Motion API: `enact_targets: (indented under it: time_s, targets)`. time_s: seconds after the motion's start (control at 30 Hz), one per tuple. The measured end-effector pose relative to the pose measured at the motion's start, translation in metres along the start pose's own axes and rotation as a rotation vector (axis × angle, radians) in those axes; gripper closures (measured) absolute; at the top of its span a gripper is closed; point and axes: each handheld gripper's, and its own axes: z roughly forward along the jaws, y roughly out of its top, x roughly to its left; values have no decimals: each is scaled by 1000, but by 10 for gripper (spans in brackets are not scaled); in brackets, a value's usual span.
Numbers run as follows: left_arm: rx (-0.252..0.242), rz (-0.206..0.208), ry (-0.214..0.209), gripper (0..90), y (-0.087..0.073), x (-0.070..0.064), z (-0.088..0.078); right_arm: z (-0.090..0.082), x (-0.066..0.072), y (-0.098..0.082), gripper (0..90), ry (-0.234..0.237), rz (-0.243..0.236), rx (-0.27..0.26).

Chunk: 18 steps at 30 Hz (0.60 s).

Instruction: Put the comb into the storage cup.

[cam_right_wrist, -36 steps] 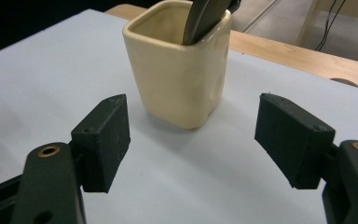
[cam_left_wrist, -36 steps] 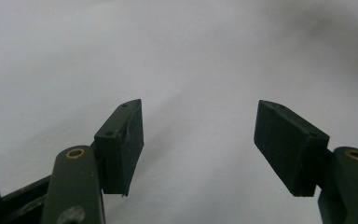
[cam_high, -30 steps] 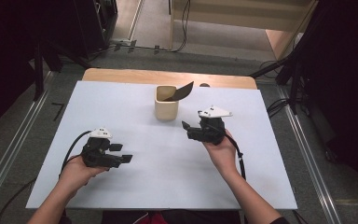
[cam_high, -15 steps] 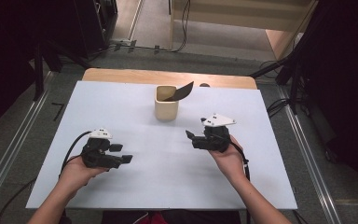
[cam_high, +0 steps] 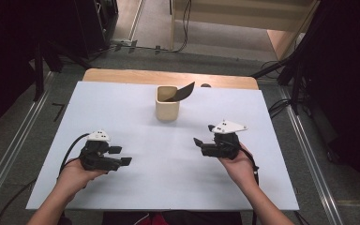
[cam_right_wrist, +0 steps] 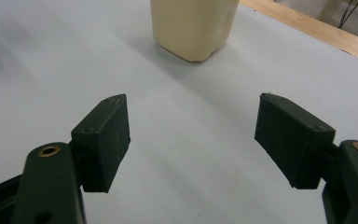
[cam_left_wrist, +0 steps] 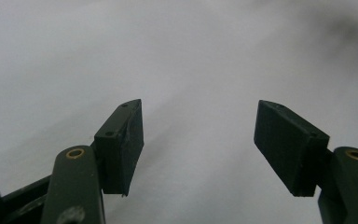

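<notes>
A cream square cup (cam_high: 167,107) stands upright near the back middle of the white table (cam_high: 131,122); a black flat tool (cam_high: 182,92) leans out of it to the right. My left gripper (cam_high: 121,156) rests low at the front left, open, nothing between its jaws (cam_left_wrist: 200,140). My right gripper (cam_high: 201,136) sits at the front right, open and empty, pointing left toward the cup. In the right gripper view the cup (cam_right_wrist: 193,25) stands ahead beyond the gripper (cam_right_wrist: 193,140).
A wooden board edge (cam_high: 168,77) shows behind the white sheet. Metal rails (cam_high: 9,154) run along the floor on both sides, and cables (cam_high: 183,28) lie on the floor beyond the table.
My right gripper has drawn back from beside the cup toward the front right of the table. The left gripper has stayed put.
</notes>
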Motion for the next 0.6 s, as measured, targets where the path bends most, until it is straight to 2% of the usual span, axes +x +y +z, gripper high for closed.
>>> enact_targets:
  time_s: [0.6]
  targets:
    - [-7, 1, -5, 342, -5, -4, -2, -16, -5, -22, 246, 25, 18, 48]
